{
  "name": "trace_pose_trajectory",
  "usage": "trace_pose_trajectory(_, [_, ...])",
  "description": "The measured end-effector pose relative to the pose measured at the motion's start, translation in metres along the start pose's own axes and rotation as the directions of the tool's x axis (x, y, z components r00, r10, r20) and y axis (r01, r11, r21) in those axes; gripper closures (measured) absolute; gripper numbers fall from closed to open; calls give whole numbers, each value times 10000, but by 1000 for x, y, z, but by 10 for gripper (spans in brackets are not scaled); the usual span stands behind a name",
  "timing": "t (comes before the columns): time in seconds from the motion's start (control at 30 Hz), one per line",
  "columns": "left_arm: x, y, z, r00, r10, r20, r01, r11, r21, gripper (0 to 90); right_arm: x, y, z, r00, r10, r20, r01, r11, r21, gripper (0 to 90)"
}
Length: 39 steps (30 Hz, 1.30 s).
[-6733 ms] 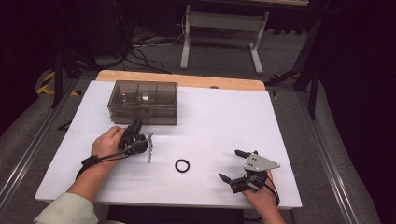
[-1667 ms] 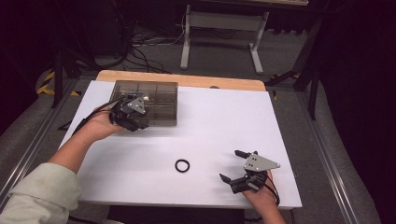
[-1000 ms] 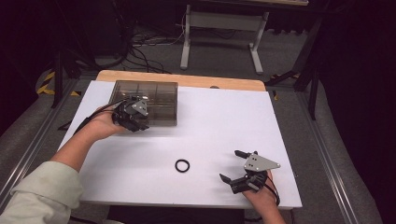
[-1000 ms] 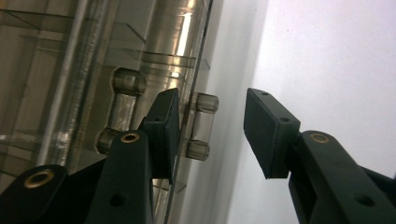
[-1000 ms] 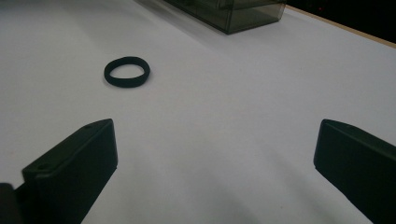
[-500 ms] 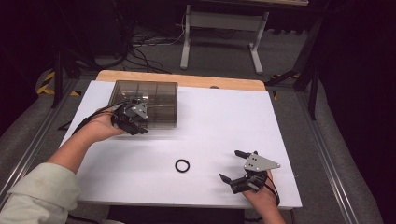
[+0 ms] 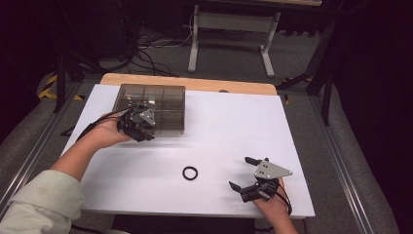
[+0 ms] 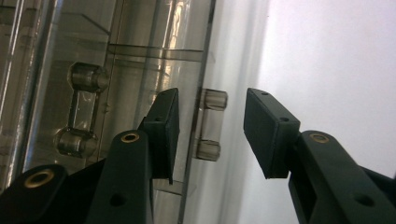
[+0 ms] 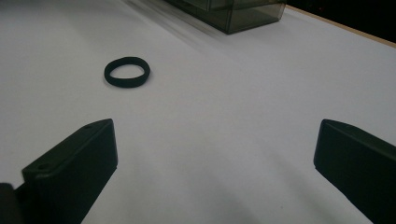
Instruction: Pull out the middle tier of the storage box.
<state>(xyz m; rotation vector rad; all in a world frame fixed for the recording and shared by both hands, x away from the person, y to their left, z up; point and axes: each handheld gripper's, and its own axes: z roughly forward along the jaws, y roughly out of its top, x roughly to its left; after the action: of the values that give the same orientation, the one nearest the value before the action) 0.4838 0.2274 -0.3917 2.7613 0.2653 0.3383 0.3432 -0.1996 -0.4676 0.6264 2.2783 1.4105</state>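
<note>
One box, one ring and two grippers are showing on the one white table.

The box is a smoky clear plastic case with inner walls that are dividing it into compartments; how many compartments there are I cannot count surely. It is sitting at the far left part of the table, lying flat, and its long axis is running left to right in the high view, along the far edge of the table.

The left gripper is staying at the near left side of the box. Its jaws are standing partly apart, one on each side of a thin clear wall of the box, beside a small clear latch. Whether the pads are pressing on this wall, I cannot tell.

The ring is black and is lying flat on the table near the front, well apart from the box and about between the two hands.

The right gripper is resting at the near right part of the table, pointing left toward the ring. Its jaws are standing wide apart and are holding nothing.
</note>
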Motion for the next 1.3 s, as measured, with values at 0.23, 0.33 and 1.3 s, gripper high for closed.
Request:
trace_pose_trajectory(0.23, [-1,4,6,9992,260,-317,-247,9990,385,668,0,0,0,10000,-4,-18,4,10000,-4,3])
trace_pose_trajectory(0.33, [-1,5,6,9990,233,-385,-215,9987,470,696,0,0,0,10000,7,-26,-7,10000,6,3])
trace_pose_trajectory(1.3, [-19,5,-10,9993,364,125,-369,9980,505,705,0,0,0,10000,3,6,-3,10000,4,3])
